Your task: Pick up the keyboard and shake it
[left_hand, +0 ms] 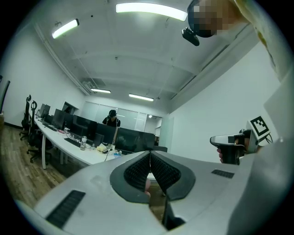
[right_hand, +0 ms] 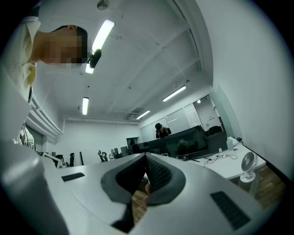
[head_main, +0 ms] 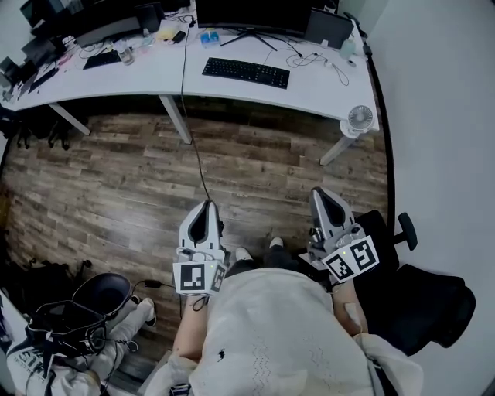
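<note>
The left tongs [head_main: 206,203] [left_hand: 149,154] are closed, their ribbed pads pressed flat together with nothing between them. The right tongs [head_main: 319,192] [right_hand: 145,157] are closed and empty as well, with the pads meeting at the tip. The person holds both close in front of the body, side by side. They point toward the keyboard [head_main: 246,72] but are well apart from it, with a broad stretch of wood floor [head_main: 139,186] between.

The keyboard is black and lies flat and untouched on the white tabletop [head_main: 155,77]. Just behind the keyboard stands a dark monitor [head_main: 247,11], the feet of its stand spread near the keyboard's far edge. To the right of the keyboard, thin loose cables [head_main: 309,58] trail over the tabletop. Further right of the keyboard, at the tabletop's end, stands a small white fan [head_main: 360,118]. To the left of the keyboard, a black cord [head_main: 193,131] drops over the tabletop's front edge and runs down across the floor toward the left tongs. A black office chair [head_main: 421,298] stands far from the keyboard, just beside the right tongs.
</note>
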Motion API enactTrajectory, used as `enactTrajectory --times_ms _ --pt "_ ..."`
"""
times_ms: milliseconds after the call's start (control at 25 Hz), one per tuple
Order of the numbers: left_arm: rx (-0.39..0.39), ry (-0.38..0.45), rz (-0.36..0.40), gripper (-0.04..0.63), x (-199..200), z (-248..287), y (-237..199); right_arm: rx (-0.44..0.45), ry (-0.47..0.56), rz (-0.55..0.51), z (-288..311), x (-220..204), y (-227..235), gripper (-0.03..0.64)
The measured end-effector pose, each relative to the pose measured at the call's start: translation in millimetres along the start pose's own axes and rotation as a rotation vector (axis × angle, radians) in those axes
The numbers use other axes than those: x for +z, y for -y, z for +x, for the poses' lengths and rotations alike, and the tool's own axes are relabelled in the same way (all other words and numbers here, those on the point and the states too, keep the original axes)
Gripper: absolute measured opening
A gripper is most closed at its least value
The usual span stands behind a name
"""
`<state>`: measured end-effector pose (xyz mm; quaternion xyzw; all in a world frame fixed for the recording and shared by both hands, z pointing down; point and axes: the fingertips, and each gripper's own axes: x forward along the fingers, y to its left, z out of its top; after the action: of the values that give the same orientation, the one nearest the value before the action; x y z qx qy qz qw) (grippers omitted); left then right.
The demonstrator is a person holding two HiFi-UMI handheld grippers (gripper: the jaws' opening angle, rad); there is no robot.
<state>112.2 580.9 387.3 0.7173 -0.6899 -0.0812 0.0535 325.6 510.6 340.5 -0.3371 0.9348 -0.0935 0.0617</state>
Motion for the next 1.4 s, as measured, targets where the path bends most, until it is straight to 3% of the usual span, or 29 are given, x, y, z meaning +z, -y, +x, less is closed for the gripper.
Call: enactTrajectory --times_ms 320,600,1400 --pt "0.012 -0.006 0.006 0.015 1 1 -12 -0.001 -0.004 -0.048 8 -1 -16 0.000" --pt "0.032 0.002 0.049 0.015 4 18 -19 0.011 0.008 -0.019 29 -4 0 0.000" --pt "0.098 -0.044 0.035 0.015 -12 133 -85 0.056 -0.075 0.025 182 -32 70 0.000"
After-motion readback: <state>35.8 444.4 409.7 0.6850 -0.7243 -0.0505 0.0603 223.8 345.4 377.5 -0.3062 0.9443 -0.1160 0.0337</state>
